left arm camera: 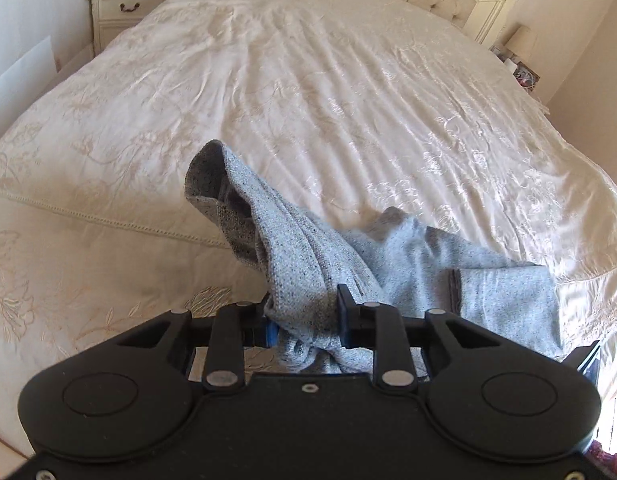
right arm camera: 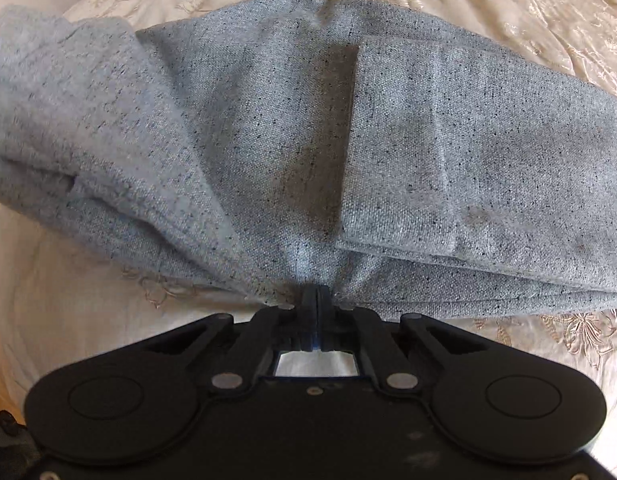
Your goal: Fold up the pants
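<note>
Gripping grey pants (right arm camera: 268, 140) above the bed (left arm camera: 308, 80), both grippers.
Right gripper (right arm camera: 317, 300) clamps fabric at 12 o'clock, jaws together; left gripper (left arm camera: 304, 320) holds a bunch between parted jaws; only its view shows the nightstand (left arm camera: 120, 8) at 10 o'clock.

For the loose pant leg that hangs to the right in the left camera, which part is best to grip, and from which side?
Grip the hemmed cuff of the grey pants, coming from the right, where its open end points. The stitched hem there looks flat and firm, unlike the bunched cloth between the fingers of the left gripper. The right gripper is shut on another edge of the pants.
</note>
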